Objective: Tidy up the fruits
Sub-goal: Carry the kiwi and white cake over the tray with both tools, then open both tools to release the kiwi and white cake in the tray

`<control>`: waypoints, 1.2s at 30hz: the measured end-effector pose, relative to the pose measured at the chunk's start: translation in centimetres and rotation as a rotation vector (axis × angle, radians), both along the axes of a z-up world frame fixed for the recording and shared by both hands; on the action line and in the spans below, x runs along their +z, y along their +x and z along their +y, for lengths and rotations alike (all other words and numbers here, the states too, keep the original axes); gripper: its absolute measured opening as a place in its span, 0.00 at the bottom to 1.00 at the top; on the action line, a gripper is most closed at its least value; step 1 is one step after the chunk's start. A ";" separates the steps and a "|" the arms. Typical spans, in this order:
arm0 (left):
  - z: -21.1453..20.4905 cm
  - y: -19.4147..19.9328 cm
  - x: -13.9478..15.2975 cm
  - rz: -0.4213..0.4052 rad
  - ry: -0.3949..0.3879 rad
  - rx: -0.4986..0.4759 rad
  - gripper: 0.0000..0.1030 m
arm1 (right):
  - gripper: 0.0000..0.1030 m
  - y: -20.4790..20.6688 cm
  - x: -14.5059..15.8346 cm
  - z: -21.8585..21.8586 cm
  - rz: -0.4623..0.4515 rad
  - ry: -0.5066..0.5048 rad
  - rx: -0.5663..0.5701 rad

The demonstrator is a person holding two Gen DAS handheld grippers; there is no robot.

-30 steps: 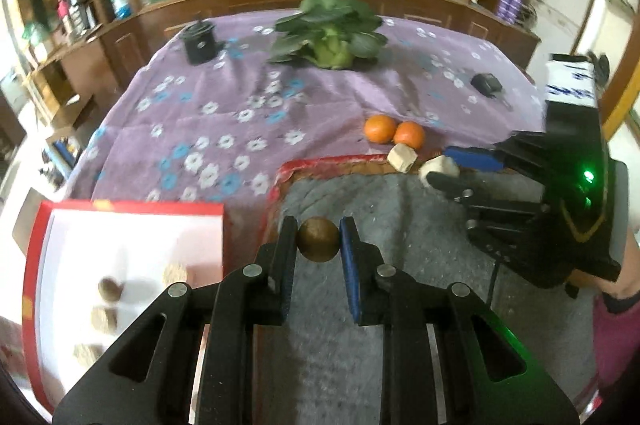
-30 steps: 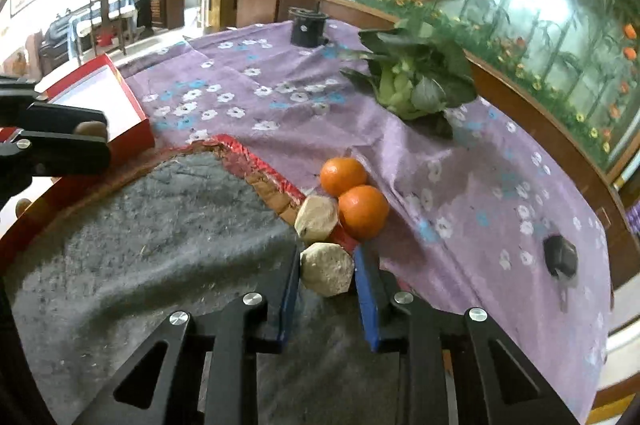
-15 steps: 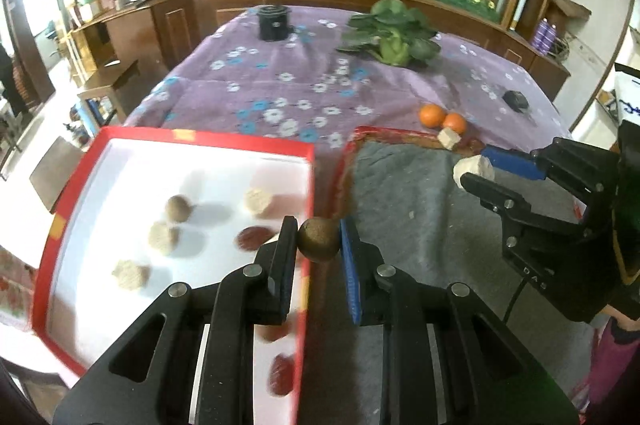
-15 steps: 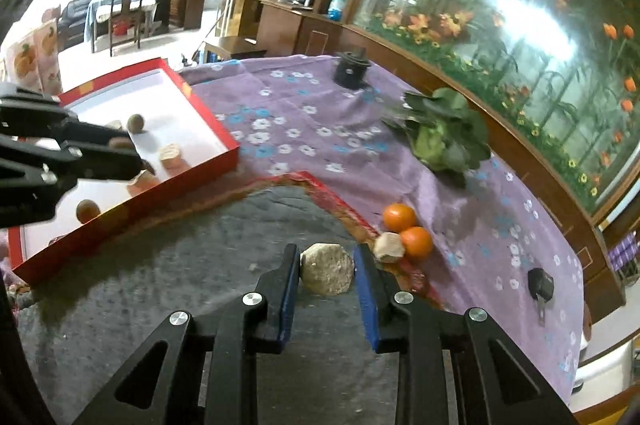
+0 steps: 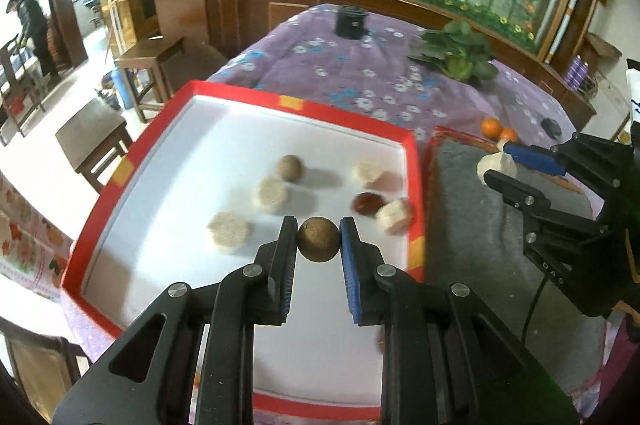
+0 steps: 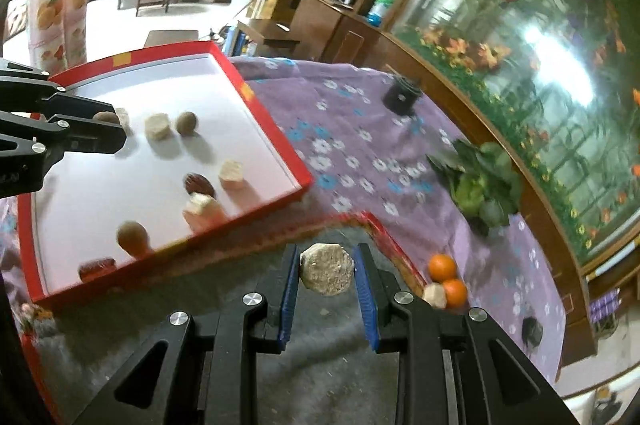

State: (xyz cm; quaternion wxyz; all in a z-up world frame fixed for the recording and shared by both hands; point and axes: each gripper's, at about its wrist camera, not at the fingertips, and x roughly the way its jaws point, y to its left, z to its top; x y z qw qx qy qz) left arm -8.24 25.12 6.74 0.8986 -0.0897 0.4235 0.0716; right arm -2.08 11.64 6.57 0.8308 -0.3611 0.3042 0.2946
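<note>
Tray (image 5: 412,161) sits at the worktop's (image 5: 352,73) left edge; mat (image 5: 472,225) lies just right of it. Left tool (image 5: 319,239) hangs over the tray's near right part, round fruit (image 5: 319,239) between its pads. Right tool (image 6: 327,275) is over the mat, near its far edge, holding a faceted piece (image 6: 327,275). Two oranges (image 6: 448,281) sit just beyond the mat's far right corner. Leafy plant (image 6: 480,185) stands toward the far edge.

**Fruits Mid-Carry Over Tray and Mat**

A round brown fruit (image 5: 319,239) was pinched in the left gripper (image 5: 319,241) above the red-rimmed white tray (image 5: 256,95). A pale, faceted piece (image 6: 327,274) sat clamped in the right gripper (image 6: 327,277) over the grey mat (image 6: 328,377). Several pale and brown pieces lay scattered in the tray. Two oranges (image 6: 448,279) touched at the mat's 2 o'clock corner.
</note>
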 end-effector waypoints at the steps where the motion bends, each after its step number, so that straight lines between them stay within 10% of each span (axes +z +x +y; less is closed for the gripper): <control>1: 0.5 -0.3 -0.1 0.000 -0.002 0.009 0.20 | 0.26 -0.1 0.0 0.6 -0.003 -0.009 0.010; 12: 4.3 -2.1 -2.0 0.030 -0.011 0.101 0.20 | 0.26 -1.6 -0.9 6.6 0.022 -0.050 0.121; 30: 3.9 -1.4 -3.7 0.059 0.008 0.121 0.21 | 0.26 -0.3 -4.0 8.6 0.382 0.151 0.178; 34: 3.8 -1.3 -3.7 0.050 0.011 0.129 0.53 | 0.31 0.0 -3.8 7.9 0.415 0.185 0.169; 36: 3.8 -1.6 -3.4 0.033 0.000 0.127 0.54 | 0.31 0.0 -3.4 7.3 0.413 0.212 0.172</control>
